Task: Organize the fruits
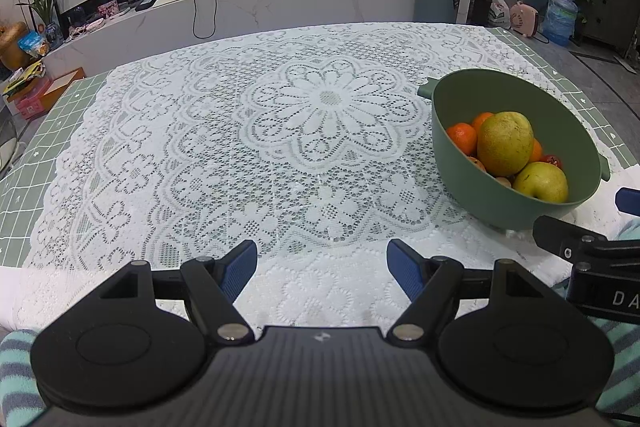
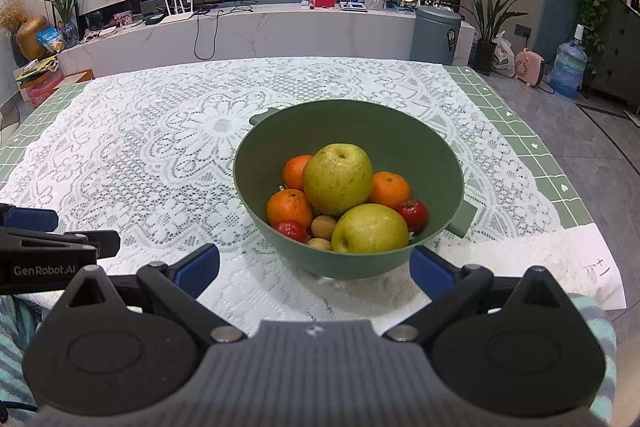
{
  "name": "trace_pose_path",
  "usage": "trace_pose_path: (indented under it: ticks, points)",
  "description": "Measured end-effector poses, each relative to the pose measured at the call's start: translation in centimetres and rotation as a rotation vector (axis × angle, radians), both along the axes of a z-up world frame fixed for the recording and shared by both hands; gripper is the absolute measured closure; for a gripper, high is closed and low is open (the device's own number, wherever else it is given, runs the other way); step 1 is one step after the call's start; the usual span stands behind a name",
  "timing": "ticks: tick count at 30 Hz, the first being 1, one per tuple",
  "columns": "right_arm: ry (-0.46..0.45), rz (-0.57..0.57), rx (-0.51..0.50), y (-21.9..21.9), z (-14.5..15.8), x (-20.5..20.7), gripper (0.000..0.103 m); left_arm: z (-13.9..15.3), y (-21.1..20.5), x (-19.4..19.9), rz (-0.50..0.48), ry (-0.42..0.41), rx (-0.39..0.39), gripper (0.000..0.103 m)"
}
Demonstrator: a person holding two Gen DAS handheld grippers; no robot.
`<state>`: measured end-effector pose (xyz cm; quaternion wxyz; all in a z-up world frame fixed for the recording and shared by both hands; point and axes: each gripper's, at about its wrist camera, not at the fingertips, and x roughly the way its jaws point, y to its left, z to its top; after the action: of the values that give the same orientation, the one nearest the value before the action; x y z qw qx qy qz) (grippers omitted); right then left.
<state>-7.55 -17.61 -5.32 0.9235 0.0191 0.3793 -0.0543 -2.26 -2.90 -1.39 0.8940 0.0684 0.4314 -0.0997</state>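
Observation:
A green bowl (image 2: 432, 155) stands on the lace tablecloth, also in the left wrist view (image 1: 472, 183) at the right. It holds two yellow-green pears (image 2: 338, 179) (image 2: 368, 229), three oranges (image 2: 289, 207), small red fruits (image 2: 414, 213) and small brown fruits (image 2: 323, 226). My right gripper (image 2: 314, 269) is open and empty just in front of the bowl's near side. My left gripper (image 1: 322, 269) is open and empty over the cloth, to the left of the bowl.
The white lace tablecloth (image 1: 248, 131) covers a green gridded mat (image 2: 532, 147). A white paper (image 2: 596, 267) lies at the table's right front corner. Beyond the table are a TV shelf (image 2: 280, 23), a grey bin (image 2: 434, 33) and a water jug (image 2: 568, 67).

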Motion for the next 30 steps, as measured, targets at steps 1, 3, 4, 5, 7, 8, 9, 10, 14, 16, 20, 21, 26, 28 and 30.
trace_pose_path:
  ticks: [1,3,4,5,7,8,9,10,14,16,20,21,26,28,30]
  points:
    - [0.001,0.000,0.001,0.01,-0.03,-0.01,0.005,0.00,0.01,0.00,0.000,0.000,0.000,0.016]
    - [0.003,0.001,0.002,-0.05,-0.05,0.03,0.005,0.01,0.00,-0.03,0.000,-0.002,-0.001,0.016]
    - [0.004,0.001,0.002,-0.07,-0.05,0.04,0.005,0.03,-0.02,-0.06,0.000,-0.003,-0.001,0.016]
    - [0.004,0.001,0.002,-0.06,-0.05,0.04,0.005,0.03,-0.01,-0.07,0.000,-0.002,-0.001,0.016]
    - [0.004,0.001,0.003,-0.04,-0.06,0.04,0.005,0.04,-0.01,-0.06,0.000,-0.002,-0.001,0.016]
    - [0.004,0.001,0.003,-0.06,-0.04,0.04,0.005,0.04,-0.01,-0.06,0.000,-0.002,-0.001,0.016]
    - [0.004,0.001,0.003,-0.06,-0.04,0.04,0.005,0.06,-0.04,-0.07,0.000,-0.003,-0.001,0.016]
    - [0.005,0.000,0.004,-0.06,-0.06,0.05,0.005,0.05,0.00,-0.07,0.000,-0.003,-0.001,0.016]
    - [0.010,0.000,0.007,-0.06,-0.28,0.05,0.005,0.08,-0.02,-0.12,0.000,-0.004,-0.002,0.016]
    - [0.011,0.000,0.008,-0.07,-0.33,0.03,0.005,0.07,-0.02,-0.13,0.000,-0.003,-0.002,0.016]
    - [0.011,0.000,0.008,-0.10,-0.29,0.03,0.005,0.13,-0.04,-0.19,-0.001,-0.004,-0.003,0.016]
    - [0.012,-0.001,0.009,-0.13,-0.36,0.03,0.005,0.13,-0.04,-0.19,-0.001,-0.004,-0.003,0.016]
    - [0.012,-0.001,0.011,-0.15,-0.38,0.04,0.005,0.11,-0.03,-0.20,-0.002,-0.004,-0.003,0.016]
    - [0.012,-0.001,0.011,-0.15,-0.40,0.03,0.005,0.14,-0.06,-0.22,-0.003,-0.005,-0.003,0.016]
    - [0.013,-0.001,0.011,-0.17,-0.39,0.03,0.005,0.19,-0.06,-0.26,-0.004,-0.007,-0.003,0.016]
